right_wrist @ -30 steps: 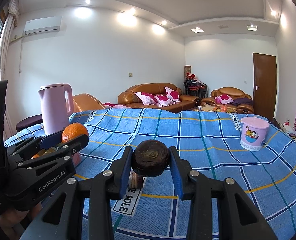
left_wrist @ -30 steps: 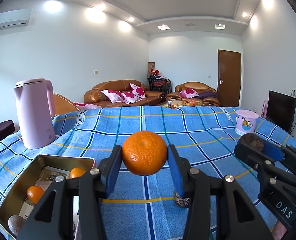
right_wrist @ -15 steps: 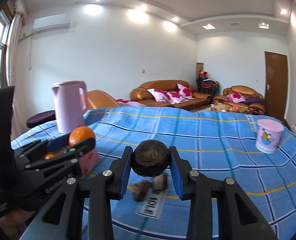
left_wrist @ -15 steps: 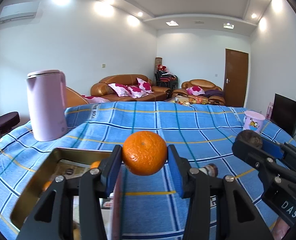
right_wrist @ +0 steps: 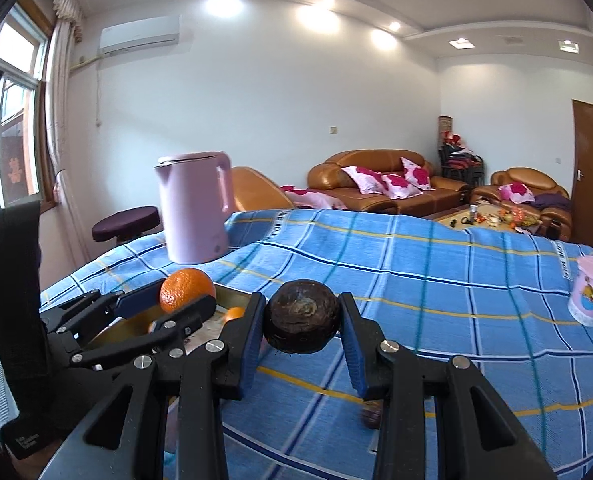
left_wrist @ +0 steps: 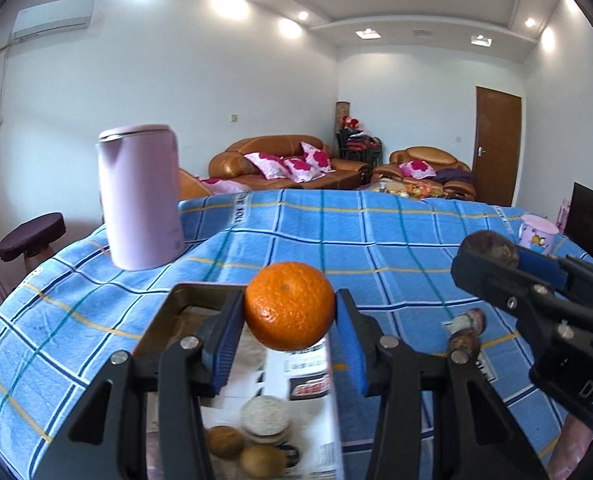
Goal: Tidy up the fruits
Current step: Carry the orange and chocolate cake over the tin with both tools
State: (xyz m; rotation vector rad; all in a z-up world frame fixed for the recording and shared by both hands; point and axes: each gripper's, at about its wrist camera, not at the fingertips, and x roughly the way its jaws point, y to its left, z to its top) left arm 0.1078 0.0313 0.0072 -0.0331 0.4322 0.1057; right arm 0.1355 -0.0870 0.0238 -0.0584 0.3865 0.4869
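Carrying an orange (left_wrist: 289, 306) clamped in the left gripper (left_wrist: 290, 334) and a dark brown fruit (right_wrist: 302, 317) pinched in the right gripper (right_wrist: 302, 340) above the metal tray (left_wrist: 168, 312), either round fruit could slip free and roll off the blue checked tablecloth's (left_wrist: 396, 248) edge.

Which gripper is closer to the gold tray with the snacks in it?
Left. The left gripper, holding the orange, is right above the gold tray. The right gripper, holding the dark brown fruit, is off to the tray's right, over the blue cloth.
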